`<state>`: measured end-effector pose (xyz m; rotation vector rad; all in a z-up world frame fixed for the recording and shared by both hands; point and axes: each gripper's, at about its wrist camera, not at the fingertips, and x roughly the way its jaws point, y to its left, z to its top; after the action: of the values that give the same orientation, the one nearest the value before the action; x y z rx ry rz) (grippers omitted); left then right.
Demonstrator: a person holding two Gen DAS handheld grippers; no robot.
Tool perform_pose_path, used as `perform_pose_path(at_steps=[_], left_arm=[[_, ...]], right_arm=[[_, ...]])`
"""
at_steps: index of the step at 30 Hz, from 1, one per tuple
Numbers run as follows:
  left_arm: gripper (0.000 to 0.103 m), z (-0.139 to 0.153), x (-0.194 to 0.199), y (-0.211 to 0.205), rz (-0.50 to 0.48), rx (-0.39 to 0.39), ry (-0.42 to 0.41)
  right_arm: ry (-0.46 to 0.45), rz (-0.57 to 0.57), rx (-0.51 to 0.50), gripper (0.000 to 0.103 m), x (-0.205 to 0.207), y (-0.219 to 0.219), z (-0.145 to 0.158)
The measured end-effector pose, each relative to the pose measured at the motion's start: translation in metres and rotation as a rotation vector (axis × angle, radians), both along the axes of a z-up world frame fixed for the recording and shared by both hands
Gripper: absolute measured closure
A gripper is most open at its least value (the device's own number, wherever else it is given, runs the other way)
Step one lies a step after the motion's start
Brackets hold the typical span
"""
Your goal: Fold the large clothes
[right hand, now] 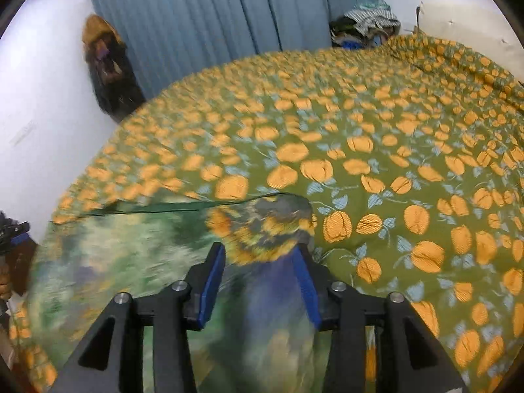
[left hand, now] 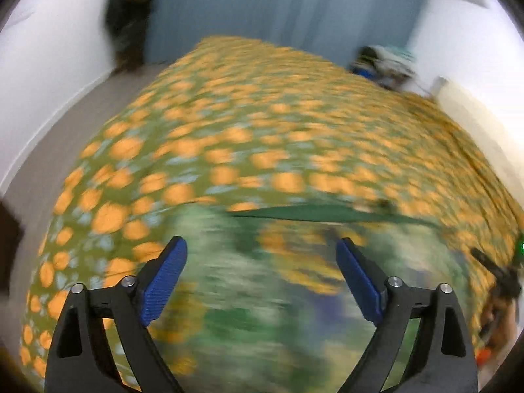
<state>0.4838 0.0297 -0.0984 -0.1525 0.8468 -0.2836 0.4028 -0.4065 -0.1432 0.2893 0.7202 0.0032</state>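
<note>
A wide bed fills both wrist views, covered by a green spread printed with orange fruit and pale blue leaves; blue curtains hang behind it, and a heap of other clothes sits at its far corner. The garment, a large patterned cloth in green, white, blue and orange with a dark green hem, lies on the near part of the bed, directly below both grippers. Motion blur hides its outline, so the number of folds already made cannot be read; it appears as one broad sheet with a straight far edge, which suggests that most of the folding remains. The left gripper hovers over the cloth with its blue pads standing wide apart and nothing between them. The right gripper has its jaws partly apart; a bunched portion of the garment rises between them, yet whether the pads press on it cannot be told. The left gripper also shows, small, at the left margin of the right wrist view.
</note>
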Motion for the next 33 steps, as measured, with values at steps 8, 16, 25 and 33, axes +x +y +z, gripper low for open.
perform_pose_path(at_steps=[8,16,25,33], left_arm=[[0.009,-0.033,0.036,-0.127,-0.201,0.079,0.097],[0.013,-0.075,-0.045,-0.167,-0.379,0.326,0.064],[0.011,-0.072,-0.101,-0.165,-0.421,0.378,0.021],[0.011,-0.063,-0.098,-0.177,-0.435,0.191,0.057]], right_arm=[[-0.004,0.091,0.165,0.055,-0.072,0.034,0.017],[-0.008,0.133,0.226,0.055,-0.140,0.039,0.020],[0.127,-0.031,0.268,0.054,-0.159,0.013,-0.030],[0.181,-0.176,0.646,0.029,-0.149,-0.013,-0.089]])
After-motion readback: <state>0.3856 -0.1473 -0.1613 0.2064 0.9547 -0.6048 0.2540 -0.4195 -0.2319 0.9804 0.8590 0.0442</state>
